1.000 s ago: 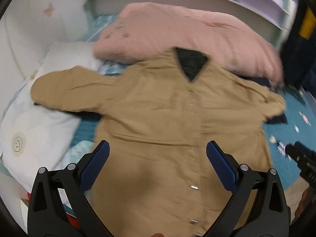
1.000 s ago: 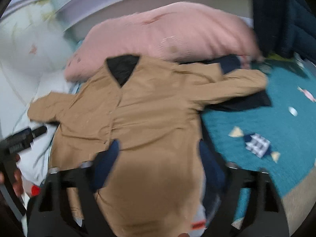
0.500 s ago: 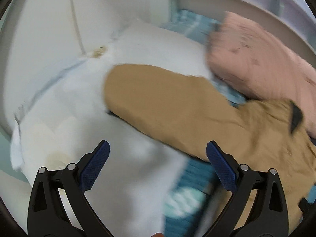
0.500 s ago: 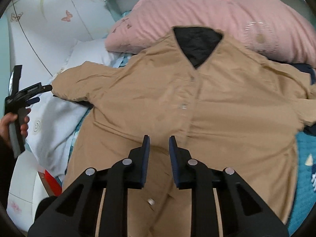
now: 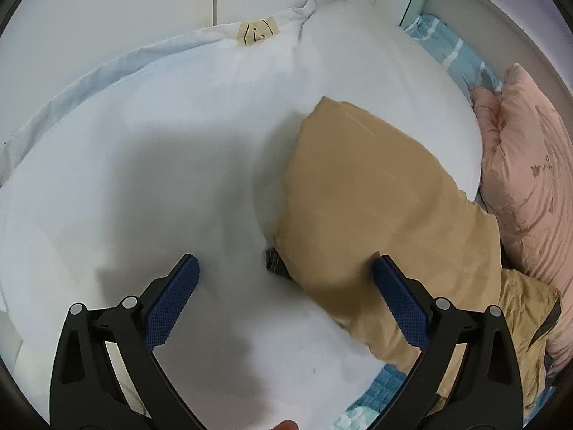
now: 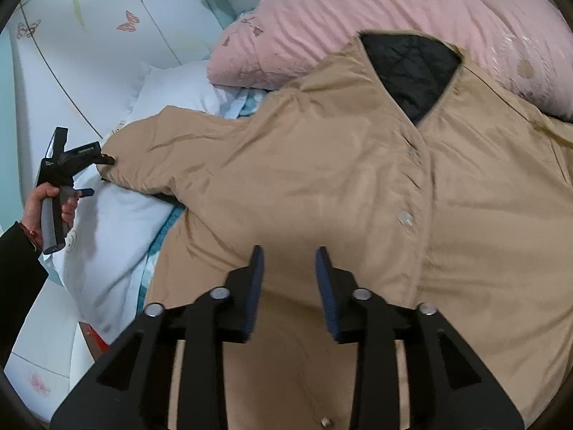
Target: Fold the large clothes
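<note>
A tan jacket (image 6: pixel 322 186) with a black quilted lining lies spread front-up on the bed, collar towards the pink duvet. Its sleeve (image 5: pixel 361 193) stretches over a white pillow (image 5: pixel 161 179). My left gripper (image 5: pixel 284 268) is open wide just short of the cuff, and the sleeve's end lies between its fingers, unpinched. The right wrist view shows that left gripper (image 6: pixel 97 175) in a hand, at the sleeve tip. My right gripper (image 6: pixel 289 254) hovers over the jacket's front near the snap placket. Its jaws stand narrowly apart and are opening, with nothing gripped.
A pink duvet (image 6: pixel 394 10) is bunched behind the jacket's collar. The white pillow (image 6: pixel 118 215) lies left of the jacket on a blue patterned sheet (image 5: pixel 447 46). A white wall panel with butterfly prints (image 6: pixel 107 18) borders the bed on the left.
My left gripper swung left from over the jacket's body to the sleeve end on the white pillow. My right gripper moved in over the jacket's front; its jaws narrowed, then parted a little.
</note>
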`<action>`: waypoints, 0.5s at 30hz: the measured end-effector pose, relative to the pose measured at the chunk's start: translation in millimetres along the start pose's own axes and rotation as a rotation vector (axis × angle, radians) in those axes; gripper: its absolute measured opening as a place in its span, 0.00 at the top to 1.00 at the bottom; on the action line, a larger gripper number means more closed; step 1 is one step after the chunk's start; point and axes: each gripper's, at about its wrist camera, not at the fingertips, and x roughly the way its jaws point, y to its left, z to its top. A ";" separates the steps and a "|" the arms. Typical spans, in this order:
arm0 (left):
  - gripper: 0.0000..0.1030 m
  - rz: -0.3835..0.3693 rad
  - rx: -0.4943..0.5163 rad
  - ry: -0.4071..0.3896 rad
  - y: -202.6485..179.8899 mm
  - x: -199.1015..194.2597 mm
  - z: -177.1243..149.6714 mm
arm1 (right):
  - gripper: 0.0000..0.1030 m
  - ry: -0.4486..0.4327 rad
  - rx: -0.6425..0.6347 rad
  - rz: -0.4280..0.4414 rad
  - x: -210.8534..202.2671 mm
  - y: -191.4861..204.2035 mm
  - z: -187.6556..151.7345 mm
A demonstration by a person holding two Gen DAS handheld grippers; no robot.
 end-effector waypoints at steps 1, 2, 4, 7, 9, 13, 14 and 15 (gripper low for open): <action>0.07 -0.005 0.006 -0.018 -0.6 -1.1 0.4 | 0.69 -0.006 -0.003 0.005 5.0 2.9 4.1; 0.24 -0.010 0.011 -0.033 -1.4 -1.4 1.5 | 0.68 -0.010 0.001 0.010 10.8 5.8 8.5; 0.46 -0.059 0.029 -0.039 -5.3 -1.5 2.3 | 0.68 -0.009 -0.011 0.013 19.9 12.8 14.3; 0.58 -0.022 0.098 -0.048 -20.9 -0.8 1.8 | 0.67 -0.025 -0.033 0.042 35.5 28.7 23.8; 0.80 -0.044 0.131 -0.094 -25.9 -11.2 1.1 | 0.67 -0.024 -0.041 0.063 44.0 37.1 27.5; 0.84 -0.113 0.160 -0.177 -36.1 -47.3 -4.6 | 0.67 -0.016 -0.018 0.120 59.0 44.8 33.9; 0.85 -0.133 0.181 -0.202 -41.2 -60.1 -9.0 | 0.67 -0.013 -0.001 0.132 64.1 45.9 36.4; 0.85 -0.164 0.204 -0.240 -49.0 -79.0 -15.6 | 0.67 -0.009 0.011 0.147 68.3 47.9 38.9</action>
